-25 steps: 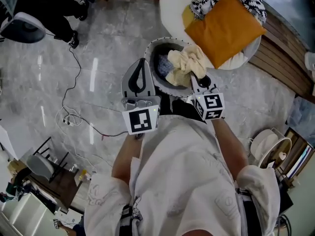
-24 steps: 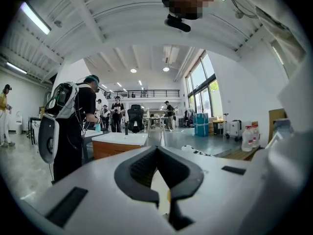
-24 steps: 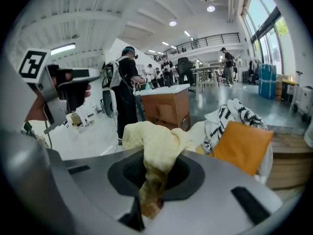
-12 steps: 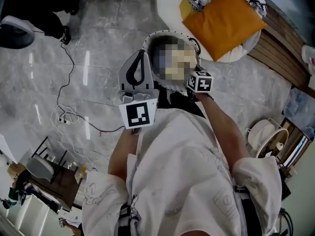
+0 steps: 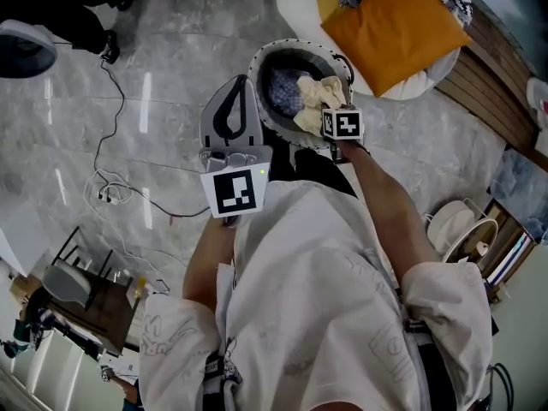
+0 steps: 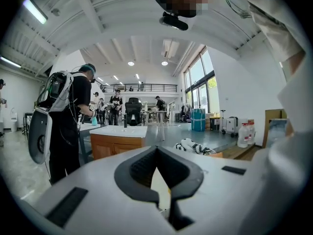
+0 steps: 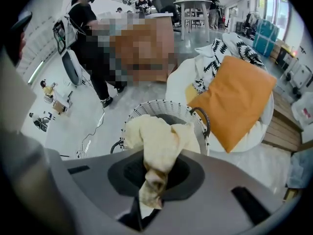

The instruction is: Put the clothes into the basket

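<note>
A crumpled cream cloth (image 7: 159, 141), pinched at one twisted end in the right gripper (image 7: 146, 202), bunches over the opening of the round white woven basket (image 5: 253, 75), which stands upright on the floor and holds a blue checked garment (image 5: 282, 88).

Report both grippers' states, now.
Left gripper: shut, empty.
Right gripper: shut on the crumpled cream cloth, over the round white woven basket.

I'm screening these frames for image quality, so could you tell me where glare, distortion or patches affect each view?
Head view: sharp, light streaks glare on the floor. Left gripper view: strong fisheye bending, dark corners, bright windows. Right gripper view: same bending, a mosaic patch behind, yet the cream cloth is crisp.
</note>
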